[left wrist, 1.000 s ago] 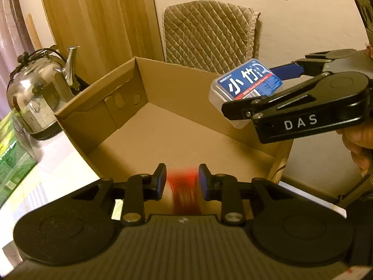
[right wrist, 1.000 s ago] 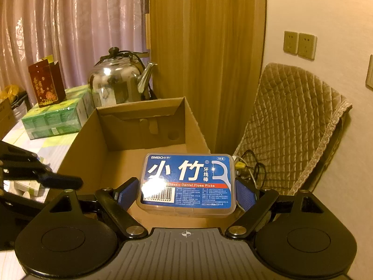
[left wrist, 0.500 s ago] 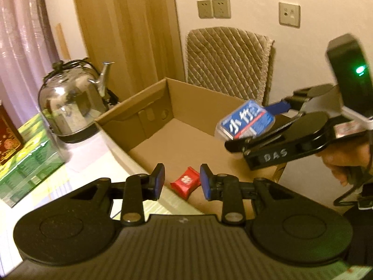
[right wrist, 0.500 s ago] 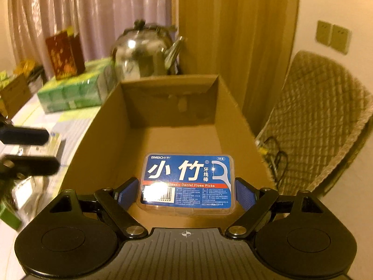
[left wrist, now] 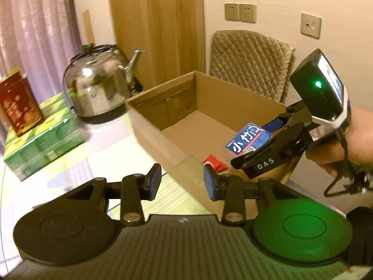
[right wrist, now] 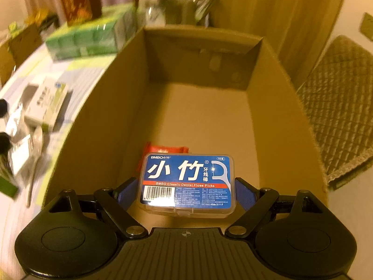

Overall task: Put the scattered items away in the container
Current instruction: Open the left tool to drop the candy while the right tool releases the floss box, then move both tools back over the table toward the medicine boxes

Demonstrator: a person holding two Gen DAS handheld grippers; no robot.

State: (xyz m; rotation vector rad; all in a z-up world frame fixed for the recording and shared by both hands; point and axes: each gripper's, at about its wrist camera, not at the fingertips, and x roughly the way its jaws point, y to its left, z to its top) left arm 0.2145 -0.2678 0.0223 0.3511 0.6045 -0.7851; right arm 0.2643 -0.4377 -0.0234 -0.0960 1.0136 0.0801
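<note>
Blue floss-pick box (right wrist: 187, 183) clamped in my right gripper (right wrist: 186, 193), above cardboard box (right wrist: 93, 126) floor beside red packet (right wrist: 166, 149). Left gripper (left wrist: 181, 182) spread, empty. Next, probably: lower, release.

A home room: curtains (left wrist: 35, 35), a steel kettle (left wrist: 98, 91) on the table, wall sockets (left wrist: 240, 12), quilted chair (left wrist: 251, 58).

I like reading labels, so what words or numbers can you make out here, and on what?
"BMBO小竹", "小竹", "牙线棒", "BMBO Classic Dental Floss Picks": floss box lid.
"DAS": right gripper arm.
Floss box fine print, barcode digits: too small.
Red packet, red carton, green packs: blurred, unreadable.
</note>
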